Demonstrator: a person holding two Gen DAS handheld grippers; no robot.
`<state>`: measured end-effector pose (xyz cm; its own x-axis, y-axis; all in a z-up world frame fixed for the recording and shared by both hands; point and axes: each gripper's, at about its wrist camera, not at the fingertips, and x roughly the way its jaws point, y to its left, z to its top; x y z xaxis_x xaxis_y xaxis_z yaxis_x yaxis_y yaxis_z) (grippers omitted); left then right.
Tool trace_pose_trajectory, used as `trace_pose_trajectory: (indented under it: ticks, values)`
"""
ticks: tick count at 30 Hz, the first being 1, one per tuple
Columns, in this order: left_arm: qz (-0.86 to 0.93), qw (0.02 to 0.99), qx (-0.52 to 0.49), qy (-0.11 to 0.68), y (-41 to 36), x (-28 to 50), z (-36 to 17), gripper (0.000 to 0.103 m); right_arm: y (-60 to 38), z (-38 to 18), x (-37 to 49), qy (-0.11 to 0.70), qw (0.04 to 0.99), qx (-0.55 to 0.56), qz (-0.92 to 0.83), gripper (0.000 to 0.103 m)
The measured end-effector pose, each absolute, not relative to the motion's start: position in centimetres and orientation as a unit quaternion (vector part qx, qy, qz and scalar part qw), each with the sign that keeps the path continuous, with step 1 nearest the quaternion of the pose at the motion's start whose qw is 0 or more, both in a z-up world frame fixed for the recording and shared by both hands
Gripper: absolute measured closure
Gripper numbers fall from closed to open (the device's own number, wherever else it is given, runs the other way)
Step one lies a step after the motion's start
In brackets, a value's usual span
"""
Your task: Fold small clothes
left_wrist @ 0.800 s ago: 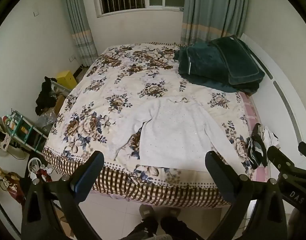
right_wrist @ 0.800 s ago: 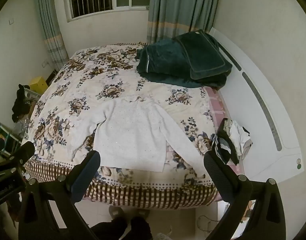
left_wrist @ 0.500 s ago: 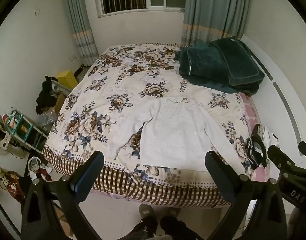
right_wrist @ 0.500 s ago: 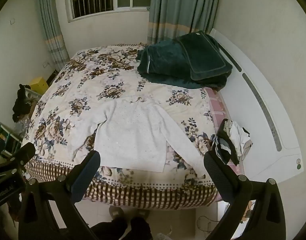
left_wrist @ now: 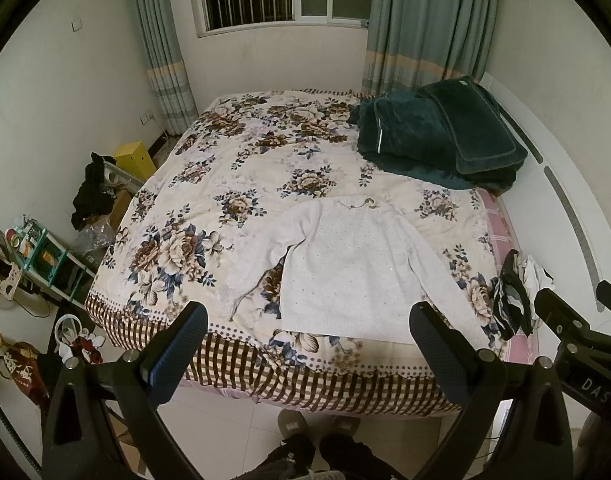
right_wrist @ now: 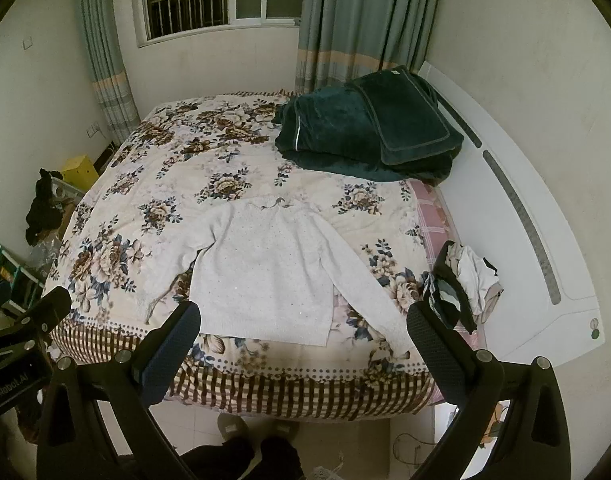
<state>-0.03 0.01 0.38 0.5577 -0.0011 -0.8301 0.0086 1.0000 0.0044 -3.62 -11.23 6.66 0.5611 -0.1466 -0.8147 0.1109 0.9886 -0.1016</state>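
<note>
Both grippers, left [left_wrist: 307, 340] and right [right_wrist: 303, 338], released, angled down above white sweater [left_wrist: 357, 268].

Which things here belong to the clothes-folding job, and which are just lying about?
Job: white sweater spread flat; small clothes pile at the bed's right edge; left gripper and right gripper, both open.

Lying about: green blankets; yellow box; slippers.

Sweater [left_wrist: 357, 268] spread flat near the bed's [left_wrist: 241, 184] foot edge. Folded blanket [left_wrist: 433, 136] at the far right corner. Small clothes heap [left_wrist: 519, 292] on the right edge.
</note>
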Motion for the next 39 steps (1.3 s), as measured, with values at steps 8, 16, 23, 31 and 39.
trace_pose_trajectory:
  ticks: [8, 16, 23, 31, 39]
  values:
    - [-0.003, 0.884, 0.003, 0.468, 0.0, 0.0, 0.4, 0.000, -11.2, 6.7, -3.7, 0.460, 0.884, -0.020, -0.074, 0.000]
    - [-0.001, 0.884, 0.004, 0.467, 0.1, 0.3, 1.4, 0.000, -11.3, 6.8, -4.0, 0.460, 0.885, -0.019, -0.072, 0.000]
    - [0.000, 0.886, 0.004, 0.464, 0.1, 0.2, 1.4, 0.000, -11.3, 6.9, -4.2, 0.458, 0.886, -0.020, -0.072, 0.000]
    - [0.001, 0.887, 0.001, 0.461, 0.6, 0.3, 2.4, 0.000, -10.6, 7.6, -4.3, 0.457, 0.886, -0.020, -0.071, 0.000]
    - [0.000, 0.888, 0.001, 0.459, 0.7, 0.1, 2.4, 0.000, -10.5, 7.7, -4.4, 0.455, 0.887, -0.021, -0.072, 0.000]
